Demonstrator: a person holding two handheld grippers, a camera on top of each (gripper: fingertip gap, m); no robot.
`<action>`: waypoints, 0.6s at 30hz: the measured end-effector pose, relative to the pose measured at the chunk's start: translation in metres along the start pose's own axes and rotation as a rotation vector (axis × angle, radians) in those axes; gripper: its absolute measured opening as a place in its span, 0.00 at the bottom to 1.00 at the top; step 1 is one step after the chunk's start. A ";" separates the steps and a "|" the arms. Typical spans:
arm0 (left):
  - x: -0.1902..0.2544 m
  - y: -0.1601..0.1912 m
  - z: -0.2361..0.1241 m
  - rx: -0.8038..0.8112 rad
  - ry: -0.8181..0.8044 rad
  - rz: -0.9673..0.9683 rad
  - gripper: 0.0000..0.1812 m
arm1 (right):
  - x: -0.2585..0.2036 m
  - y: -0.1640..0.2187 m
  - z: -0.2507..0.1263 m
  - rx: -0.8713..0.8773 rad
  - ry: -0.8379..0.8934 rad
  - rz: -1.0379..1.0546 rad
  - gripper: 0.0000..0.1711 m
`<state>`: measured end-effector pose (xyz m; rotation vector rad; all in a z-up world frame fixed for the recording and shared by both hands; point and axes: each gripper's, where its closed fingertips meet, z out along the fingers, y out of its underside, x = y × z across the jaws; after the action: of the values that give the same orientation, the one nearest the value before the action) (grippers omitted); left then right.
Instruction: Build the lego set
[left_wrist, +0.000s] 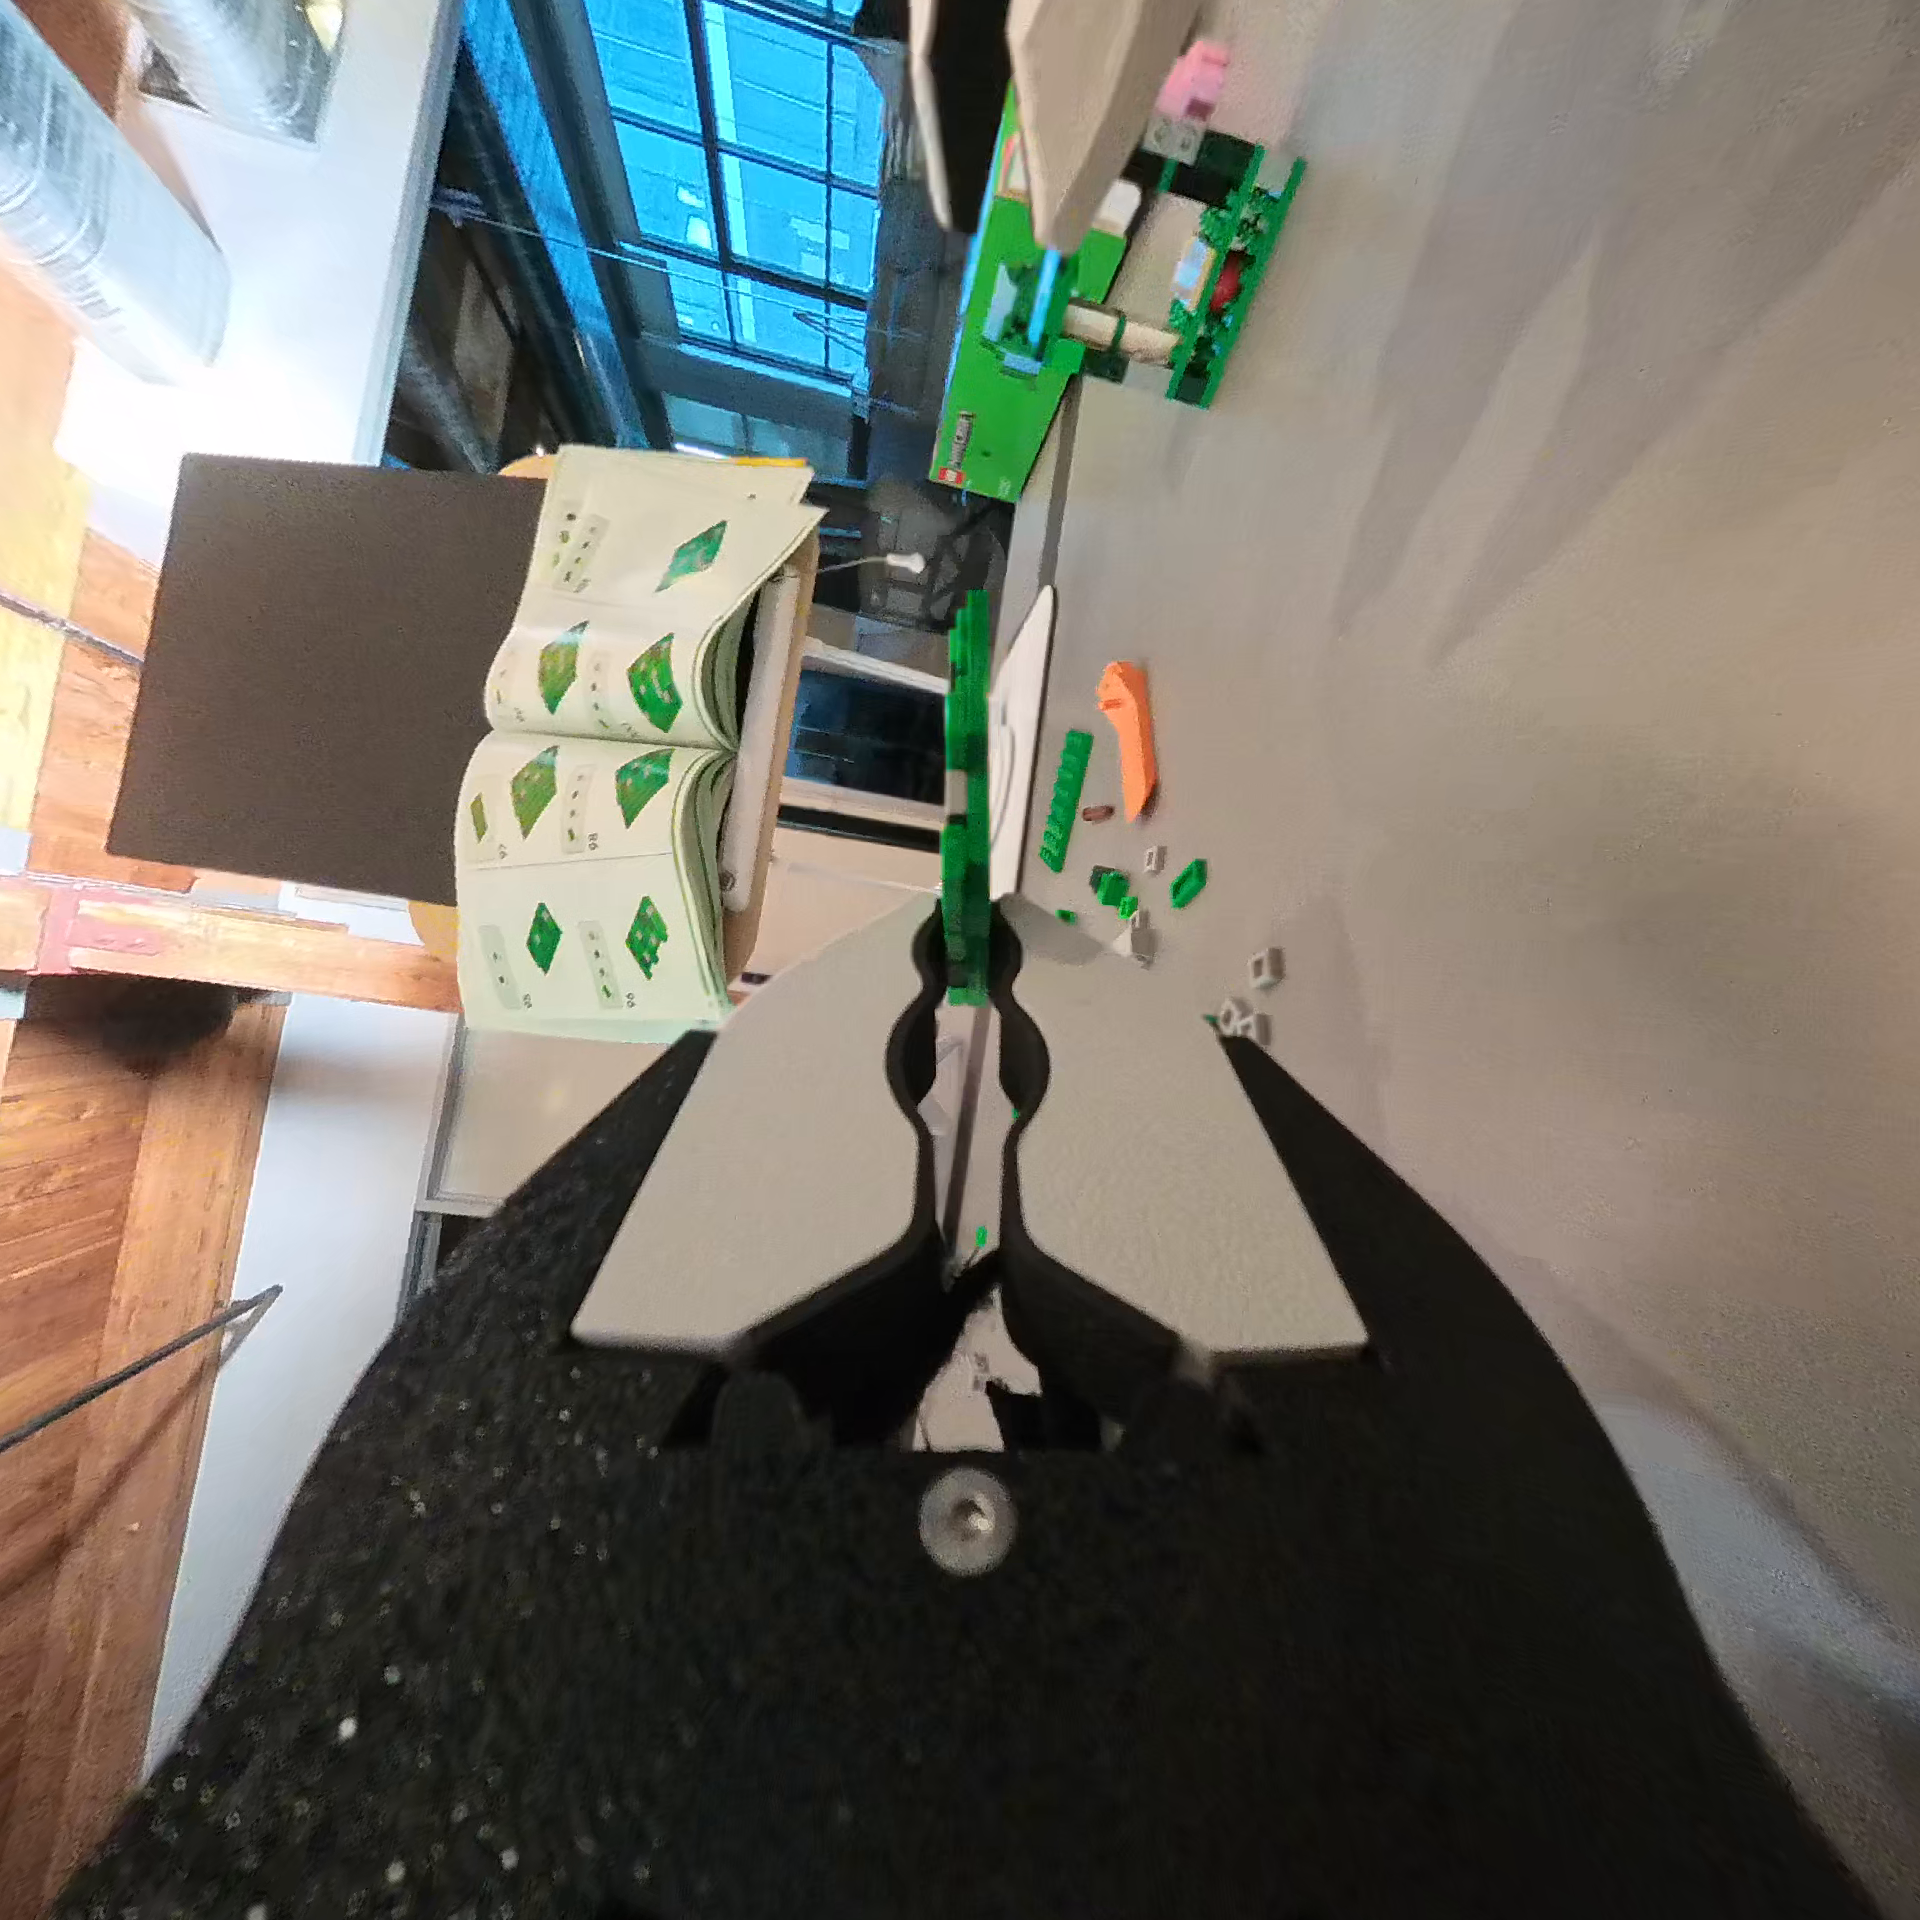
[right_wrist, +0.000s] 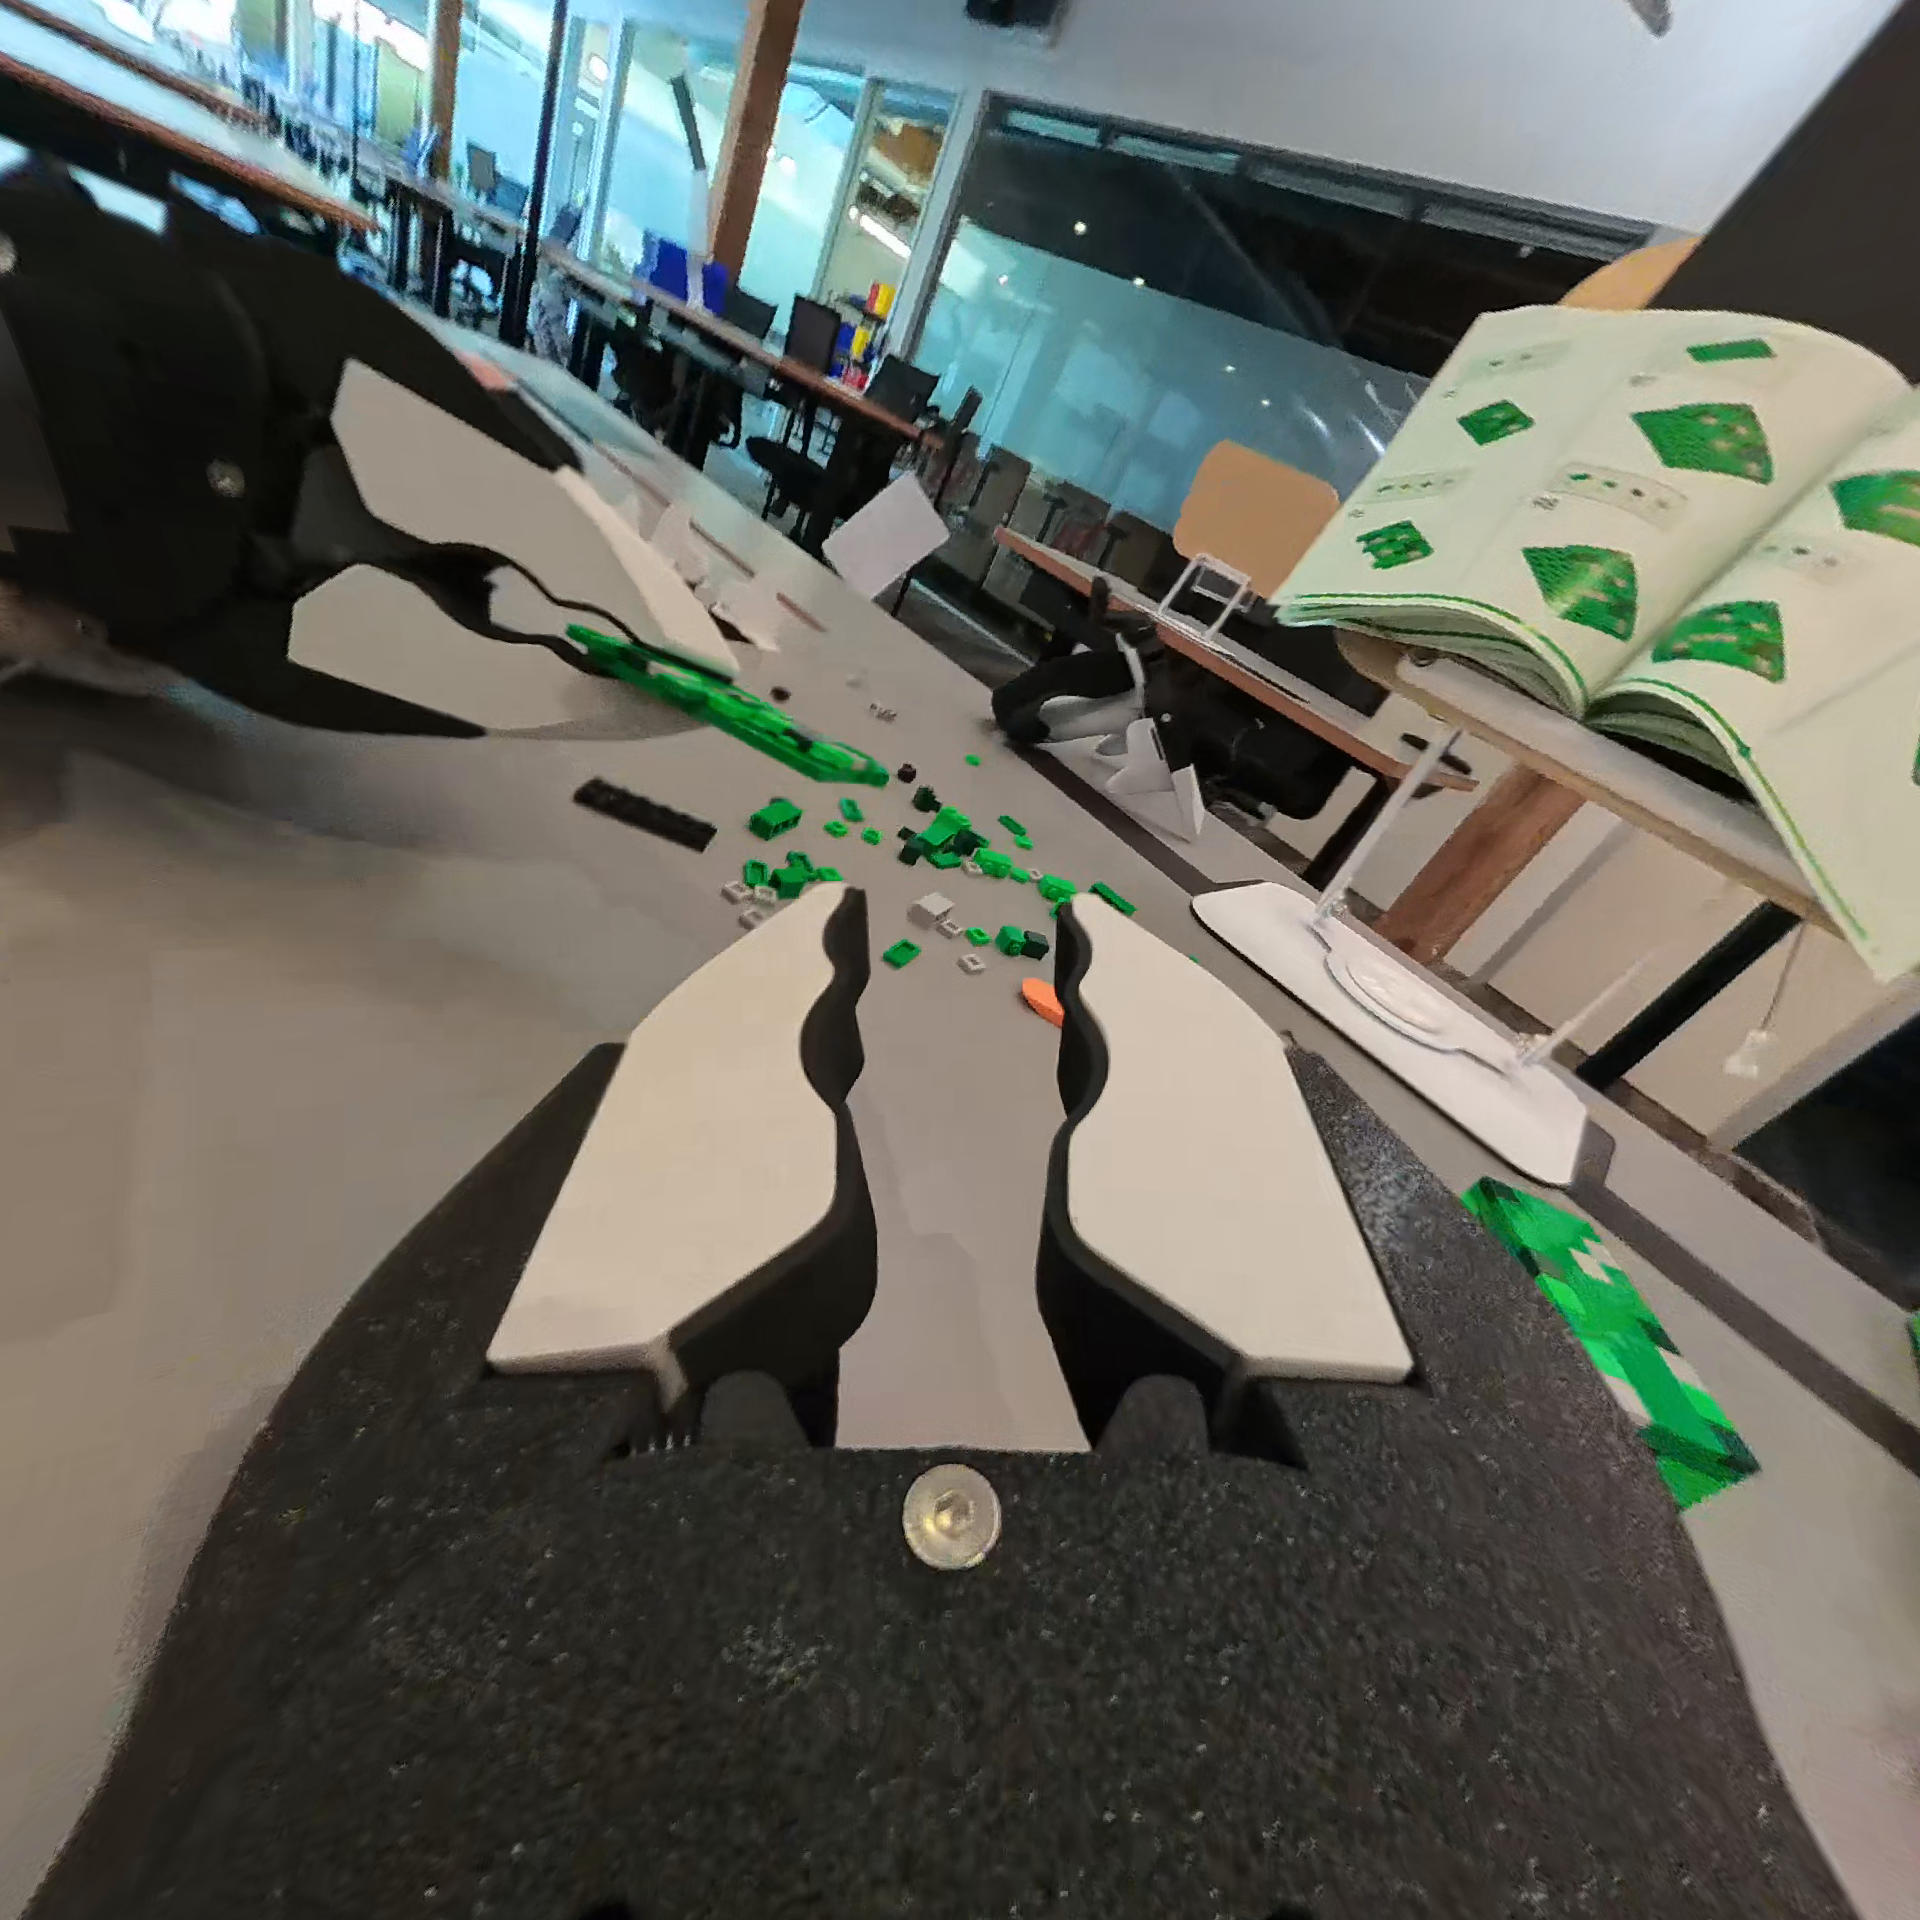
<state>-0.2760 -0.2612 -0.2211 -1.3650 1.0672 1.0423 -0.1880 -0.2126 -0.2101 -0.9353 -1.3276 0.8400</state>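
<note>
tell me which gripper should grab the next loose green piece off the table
Right, probably. The right gripper is open and empty, low over the table, pointing straight at the loose green pieces. The left gripper is shut on the green plate assembly, so it cannot pick anything else.

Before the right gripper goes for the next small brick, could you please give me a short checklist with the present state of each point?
1. Left gripper clamps the green plate assembly: ok, the jaws are closed on its edge.
2. Right gripper is free to pick: ok, open with nothing between its fingers.
3. Loose green bricks lie ahead of the right gripper on the table: ok.
4. Instruction booklet is open on its stand: ok.
5. Which brick the current step needs: cannot tell.
6. Orange piece sits beside the right finger: not ok, it may get nudged.
</note>
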 end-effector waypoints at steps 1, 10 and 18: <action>-0.001 0.000 -0.001 0.011 -0.003 0.004 0.03 | 0.003 -0.001 -0.001 0.010 0.010 0.021 0.19; 0.032 -0.027 -0.004 0.194 0.127 0.092 0.03 | 0.012 -0.005 -0.004 0.049 0.021 0.093 0.16; 0.018 -0.021 -0.005 0.168 0.057 0.090 0.03 | 0.013 -0.007 -0.005 0.063 0.018 0.110 0.15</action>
<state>-0.2515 -0.2659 -0.2340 -1.2263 1.2397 0.9603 -0.1822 -0.2039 -0.1989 -0.9709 -1.2362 0.9501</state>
